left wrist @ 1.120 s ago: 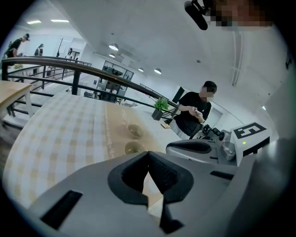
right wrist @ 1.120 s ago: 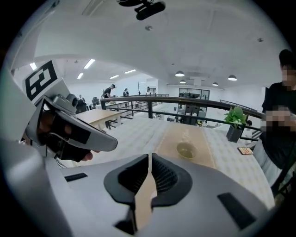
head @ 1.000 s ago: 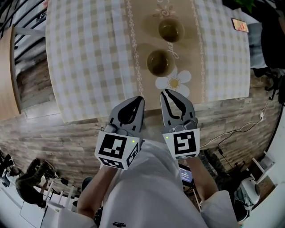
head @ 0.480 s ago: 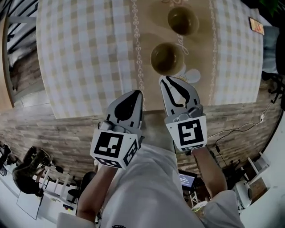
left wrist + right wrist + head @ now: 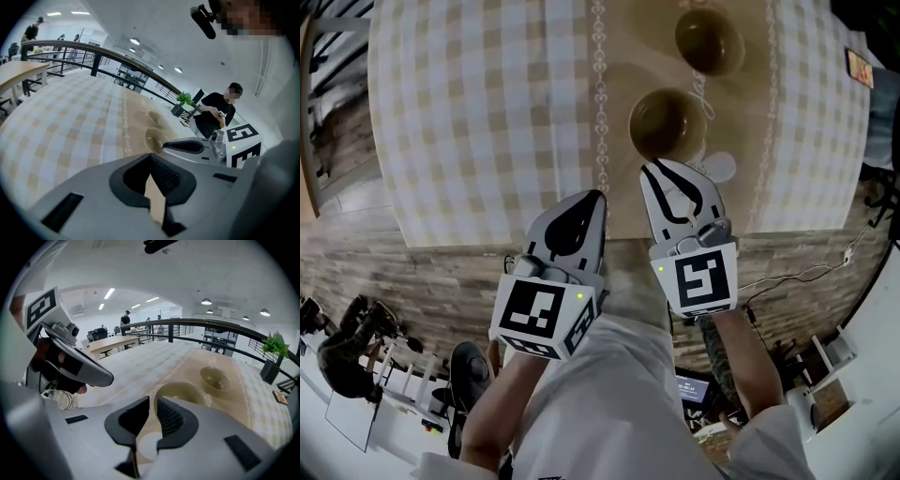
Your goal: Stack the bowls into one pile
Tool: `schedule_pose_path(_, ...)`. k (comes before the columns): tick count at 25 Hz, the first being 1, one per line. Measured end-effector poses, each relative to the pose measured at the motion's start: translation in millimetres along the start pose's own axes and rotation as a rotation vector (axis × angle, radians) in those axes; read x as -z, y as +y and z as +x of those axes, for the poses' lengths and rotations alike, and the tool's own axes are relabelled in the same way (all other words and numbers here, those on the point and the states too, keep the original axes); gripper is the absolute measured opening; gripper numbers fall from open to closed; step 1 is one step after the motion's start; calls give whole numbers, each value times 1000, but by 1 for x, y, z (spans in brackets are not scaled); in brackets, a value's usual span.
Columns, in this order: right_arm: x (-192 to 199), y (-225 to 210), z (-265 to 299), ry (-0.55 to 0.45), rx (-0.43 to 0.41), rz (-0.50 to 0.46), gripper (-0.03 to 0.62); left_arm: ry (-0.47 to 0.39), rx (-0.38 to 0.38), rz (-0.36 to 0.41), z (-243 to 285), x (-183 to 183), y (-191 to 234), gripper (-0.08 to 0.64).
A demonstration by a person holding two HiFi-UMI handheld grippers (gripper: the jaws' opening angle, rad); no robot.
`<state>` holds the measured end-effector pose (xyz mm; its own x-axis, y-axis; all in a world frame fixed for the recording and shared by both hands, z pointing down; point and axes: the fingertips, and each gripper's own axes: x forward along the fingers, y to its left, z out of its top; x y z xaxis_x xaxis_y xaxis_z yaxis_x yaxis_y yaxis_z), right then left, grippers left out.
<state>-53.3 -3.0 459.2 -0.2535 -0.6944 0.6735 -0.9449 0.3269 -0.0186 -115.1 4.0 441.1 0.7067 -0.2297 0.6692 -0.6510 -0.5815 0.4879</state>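
Checked cloth in pale yellow and white covers the table. This tablecloth [image 5: 478, 112] fills the left half of the head view, and a tan runner [image 5: 628, 56] with a lace-like border runs up its middle. At 6 o'clock of the cloth the left gripper [image 5: 592, 199] reaches over the table's near edge, its marker cube [image 5: 542, 319] towards the person. Its jaws are clenched with the tips meeting. Its own view shows only cloth through the slot behind them, so it grasps nothing.

At its 3 o'clock the right gripper [image 5: 649, 171] lies alongside, a little further forward. Its jaws are drawn in to a thin slit with nothing between them. The nearer bowl [image 5: 666, 124], olive-brown and upright, stands on the runner just beyond those tips at 12 o'clock. Whether the tips touch its rim cannot be told. A white flower motif [image 5: 720, 167] peeks out at that bowl's 5 o'clock.

The farther bowl [image 5: 709, 41], of the same colour, stands at 1 o'clock of the nearer one and clearly apart from it, so the two are unstacked. At the table's right edge, around 2 o'clock, lies a small flat reddish item [image 5: 860, 67]. The left gripper view shows a person in black [image 5: 215, 115] beyond the table, with a potted plant [image 5: 184, 101] beside them.
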Motion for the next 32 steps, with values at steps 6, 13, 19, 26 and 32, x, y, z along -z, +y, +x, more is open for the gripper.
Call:
schedule_pose_path(6,18,3,14,82,7,-54,41,0,-4,-16,2,4,7,20)
schedule_pose_path(13,31,1,25,160,22,-110,41,-5,-10,-29,2,2,10,21)
schedule_pose_path(19,33,-3,31,176,63,-155,41,-3,-11,-36,2,5,14,20)
schedule_pose_path(26,27,-7,27,147,82,-163,41,-4,-15,-43,0,3,19,20)
schedule_pose_path(32,19,-14,20,125,116,-174,40,-5,-8,-37,2,-2,16,20)
